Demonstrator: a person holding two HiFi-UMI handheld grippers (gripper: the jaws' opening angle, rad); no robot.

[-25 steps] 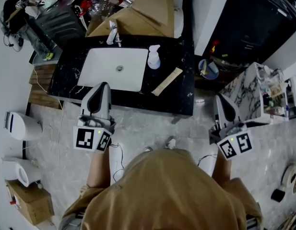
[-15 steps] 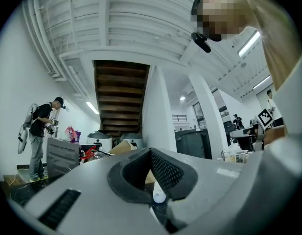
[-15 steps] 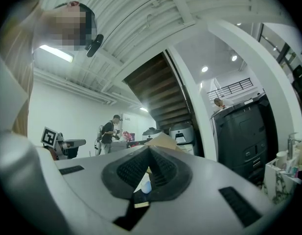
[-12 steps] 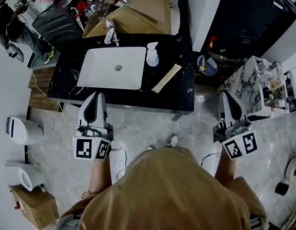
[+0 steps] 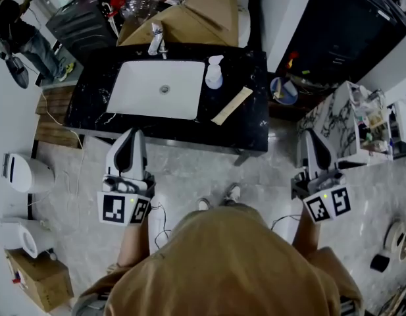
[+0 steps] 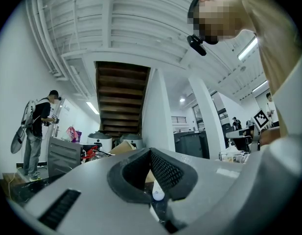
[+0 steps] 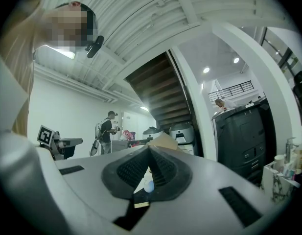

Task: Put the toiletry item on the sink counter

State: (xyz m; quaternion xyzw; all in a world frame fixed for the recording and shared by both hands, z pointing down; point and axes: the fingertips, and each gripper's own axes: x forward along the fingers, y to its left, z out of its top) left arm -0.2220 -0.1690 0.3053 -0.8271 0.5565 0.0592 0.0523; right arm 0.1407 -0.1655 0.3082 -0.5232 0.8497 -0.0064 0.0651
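A white pump bottle (image 5: 214, 73) stands on the black sink counter (image 5: 252, 127), just right of the white basin (image 5: 156, 89). A flat tan stick-like box (image 5: 231, 106) lies on the counter near it. My left gripper (image 5: 129, 134) hangs over the floor in front of the counter, below the basin, shut and empty. My right gripper (image 5: 310, 135) is off the counter's right end, also shut and empty. The bottle shows small below the closed jaws in the left gripper view (image 6: 158, 194) and in the right gripper view (image 7: 148, 186).
A faucet (image 5: 156, 43) sits behind the basin, with cardboard boxes (image 5: 189, 12) beyond it. A marble-patterned shelf unit (image 5: 341, 120) and a blue bowl (image 5: 283, 91) stand at the right. White appliances (image 5: 22, 172) and a carton (image 5: 38, 275) line the left floor. A person (image 5: 15, 31) stands far left.
Both grippers stayed shut and empty. The left one has drawn back a little from the counter's front edge; the right one has barely shifted.
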